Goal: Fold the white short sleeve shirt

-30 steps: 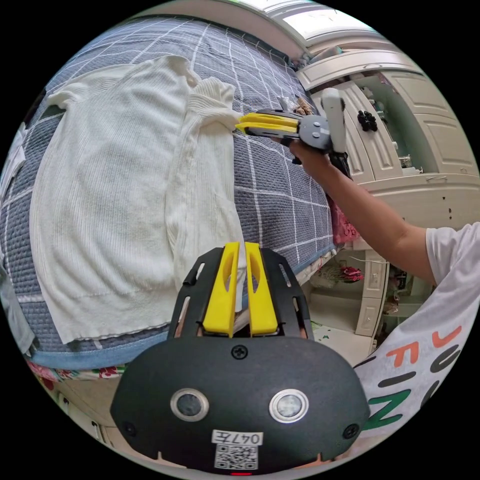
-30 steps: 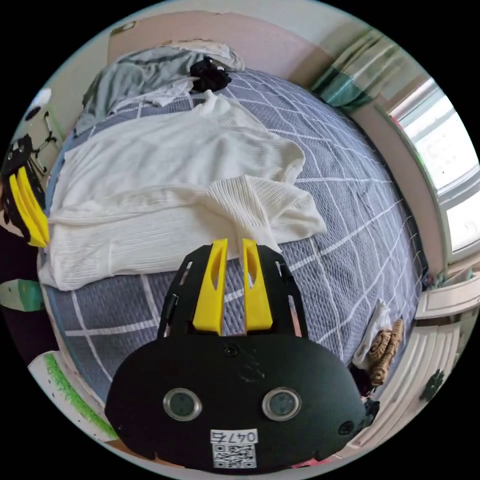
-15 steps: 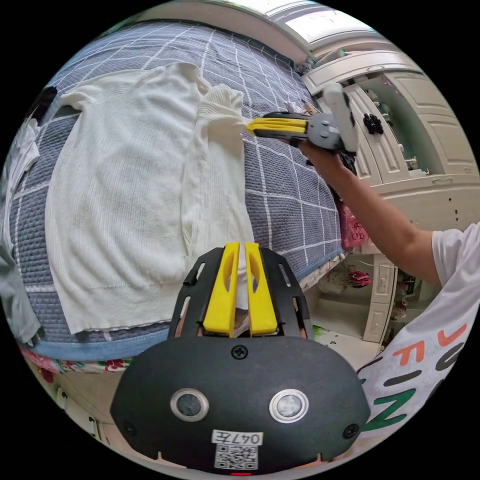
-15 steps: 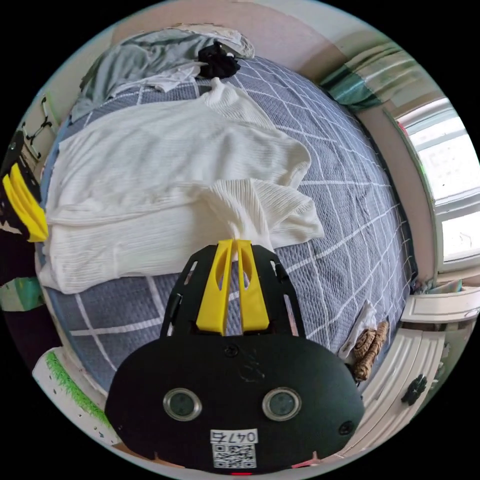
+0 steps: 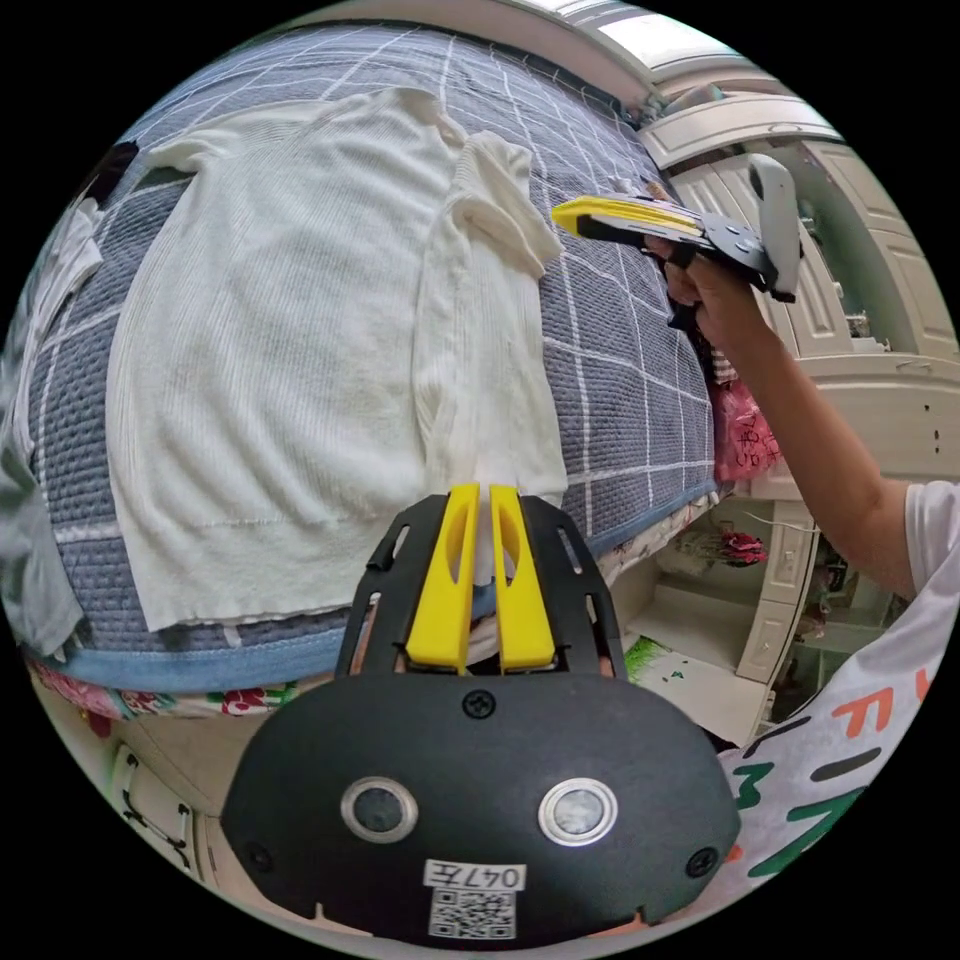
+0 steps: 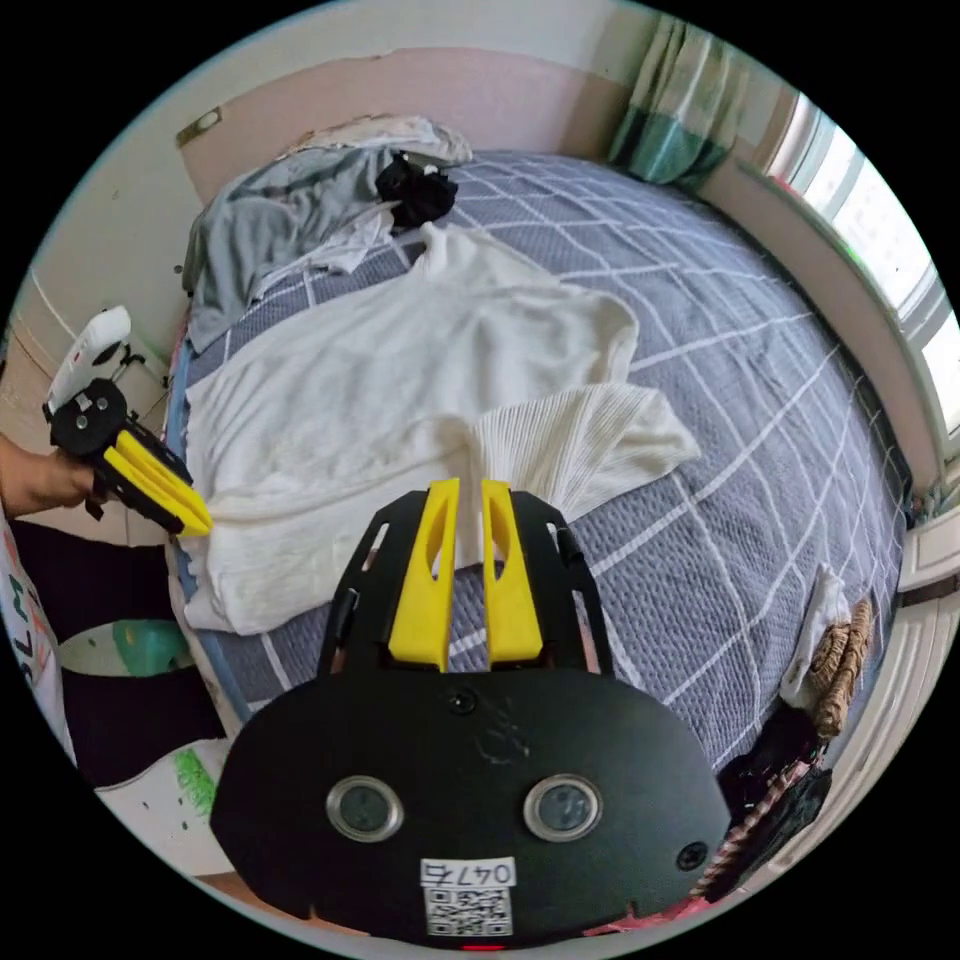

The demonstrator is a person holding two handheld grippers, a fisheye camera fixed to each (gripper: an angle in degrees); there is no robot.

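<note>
A sticker (image 5: 474, 877) with short print and a square code sat low on the left tool (image 5: 484, 490); a like sticker (image 6: 467, 872) sat on the right tool (image 6: 463, 485). Large coloured letters on the person's top (image 5: 830, 760), lower right, were cut off. Marks on the pink bag (image 5: 742, 440) were too small to read.

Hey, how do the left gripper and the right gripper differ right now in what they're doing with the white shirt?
The left gripper is closed on the hem of the white shirt at the edge of the bed. The right gripper holds nothing and hangs just off the folded sleeve. The left's jaws pinch cloth, while the right's stand slightly apart. Both have yellow jaws.
</note>
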